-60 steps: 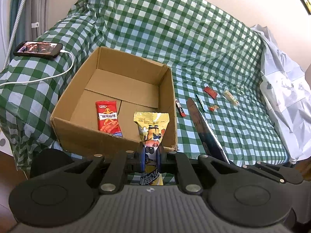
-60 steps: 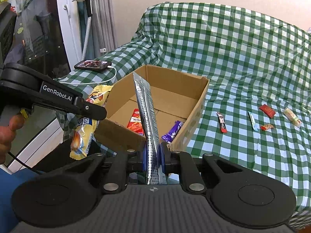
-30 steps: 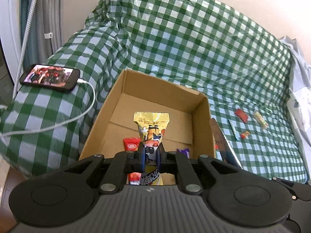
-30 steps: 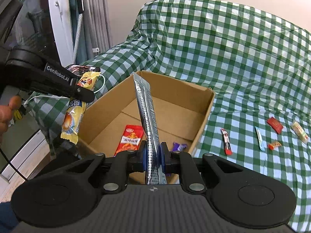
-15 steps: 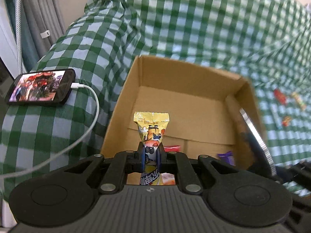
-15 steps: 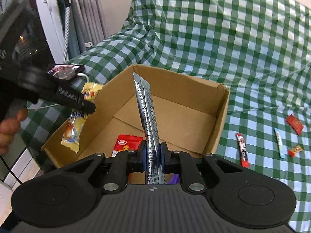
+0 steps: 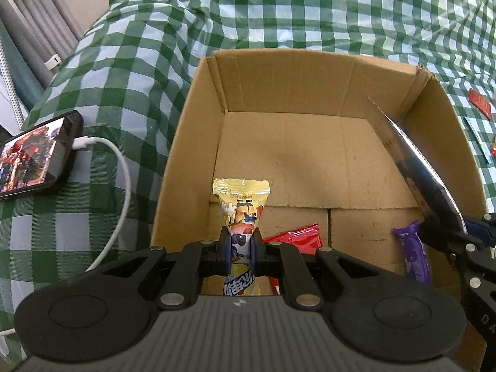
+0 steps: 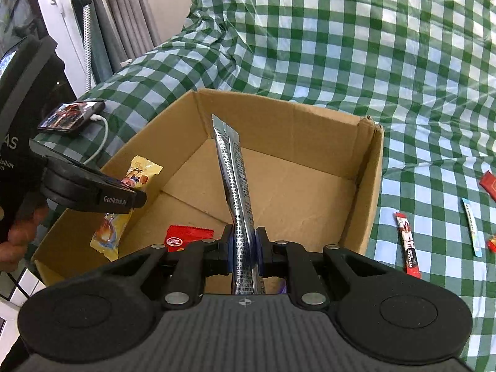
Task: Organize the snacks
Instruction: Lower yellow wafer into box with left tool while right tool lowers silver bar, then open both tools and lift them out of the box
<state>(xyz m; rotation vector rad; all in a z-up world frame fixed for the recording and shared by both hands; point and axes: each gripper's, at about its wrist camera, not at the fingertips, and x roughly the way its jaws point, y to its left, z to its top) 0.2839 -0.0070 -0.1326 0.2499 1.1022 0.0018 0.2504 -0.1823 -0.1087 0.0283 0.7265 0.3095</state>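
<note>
Two snacks pinched over cardboard box [image 7: 198, 142]: left tool [image 7: 241, 249] clamps yellow snack packet [image 7: 241, 204] mid-body; right tool [image 8: 244, 249] clamps silver stick pouch [image 8: 234, 183] at 12 o'clock. Both likely light, crinkly, slippery; grip flat middle.

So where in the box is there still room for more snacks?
The far half of the cardboard box floor, along the back wall, is bare. The near end is crowded: red packet and purple bar lie there.
</note>
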